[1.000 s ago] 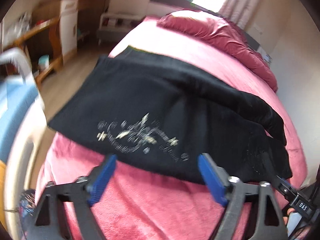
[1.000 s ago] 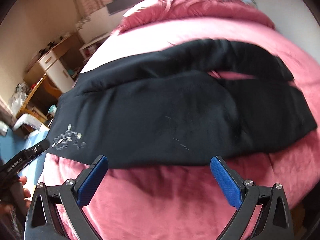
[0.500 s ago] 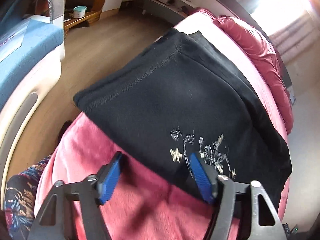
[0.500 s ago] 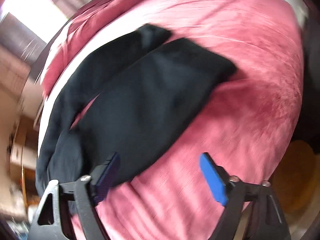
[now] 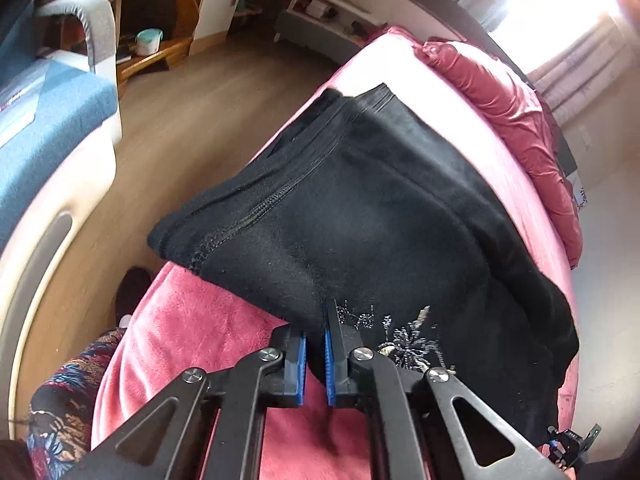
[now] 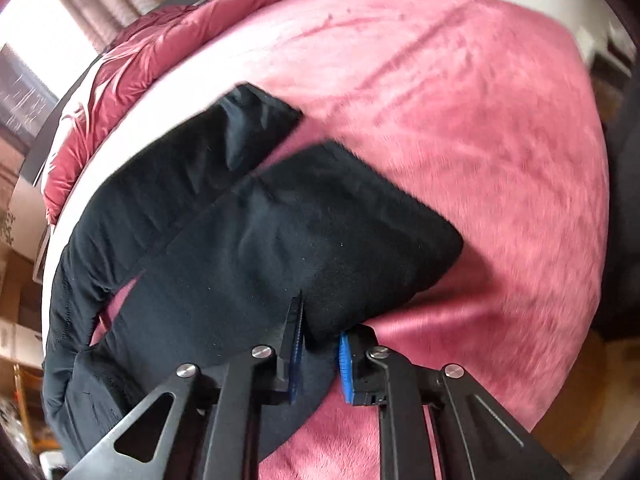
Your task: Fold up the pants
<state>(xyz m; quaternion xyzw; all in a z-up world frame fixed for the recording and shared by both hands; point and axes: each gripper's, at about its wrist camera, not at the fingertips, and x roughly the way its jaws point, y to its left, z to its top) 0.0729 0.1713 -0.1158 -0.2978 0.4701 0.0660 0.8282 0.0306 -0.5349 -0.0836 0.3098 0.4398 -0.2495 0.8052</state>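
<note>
Black pants [image 5: 380,216]: lay flat on the pink bed [image 6: 460,100], long axis left to right. Your left tongs [image 5: 316,344] had pinched the near waist edge; your right tongs [image 6: 320,340], closing, straddled the near cuff edge.

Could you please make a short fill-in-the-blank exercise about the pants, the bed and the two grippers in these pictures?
1. The pants are ____ in colour.
2. They lie on a bed with a ____ cover.
3. The left gripper is shut on the pants near a pale ____ pattern.
4. The jaws of the right gripper are closing, with an edge of a pant ____ between them.

Missing words: black; pink; embroidered; leg
</note>
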